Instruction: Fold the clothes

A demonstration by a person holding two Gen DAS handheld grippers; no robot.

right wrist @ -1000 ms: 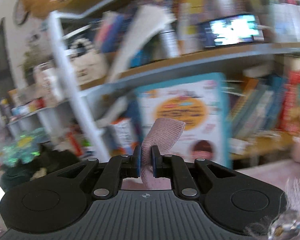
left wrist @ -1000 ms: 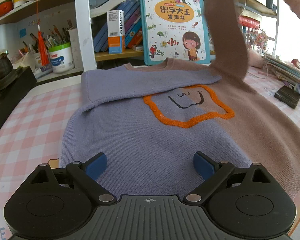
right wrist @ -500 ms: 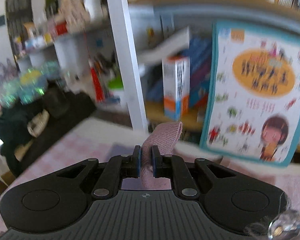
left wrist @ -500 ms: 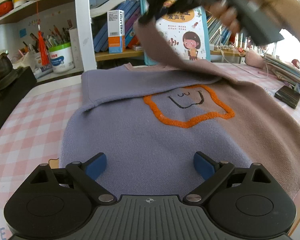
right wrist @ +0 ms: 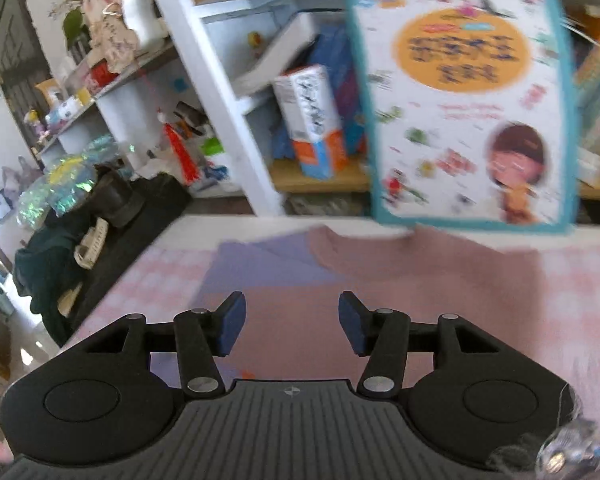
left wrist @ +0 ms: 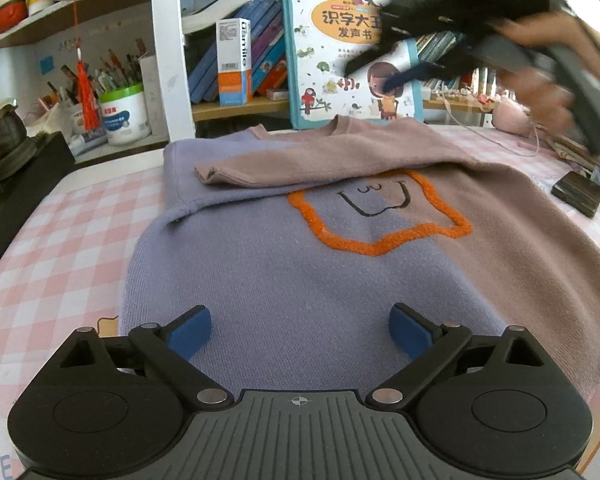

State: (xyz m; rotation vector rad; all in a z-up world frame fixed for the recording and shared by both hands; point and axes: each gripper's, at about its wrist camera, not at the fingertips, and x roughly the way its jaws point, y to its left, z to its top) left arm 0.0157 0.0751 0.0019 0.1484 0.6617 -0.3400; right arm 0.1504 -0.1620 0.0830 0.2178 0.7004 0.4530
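A white bookshelf (left wrist: 168, 60) crowded with books stands along the far edge of a table (left wrist: 60, 240) covered in pink-and-white check cloth. A two-tone sweater (left wrist: 300, 272) — lilac on the left half, dusty pink on the right, with an orange outlined face patch (left wrist: 380, 216) in the middle — lies flat across the table, collar toward the shelf. Its pink sleeve (left wrist: 308, 160) is folded across the chest to the left, cuff resting on the lilac side; a lilac sleeve lies folded beneath it.

The left gripper (left wrist: 300, 332) hovers over the near hem, blue pads spread wide with only flat knit showing between them. The right gripper (right wrist: 292, 328) is above the pink sleeve at the far right of the sweater, its jaws opening — nothing is between the pads. In the left wrist view it is a dark blur at upper right, carried by a person's hand (left wrist: 548, 76).

Bare checked cloth lies open to the left of the sweater. On the right, near the sweater's edge, sits a small dark box (left wrist: 578, 192). A large picture book (left wrist: 352, 48) leans upright on the shelf just behind the collar. At far left are a white tub of pens (left wrist: 124, 116), a red tassel (left wrist: 87, 96) and a dark heap on a black surface (left wrist: 16, 184) at the table's left edge.
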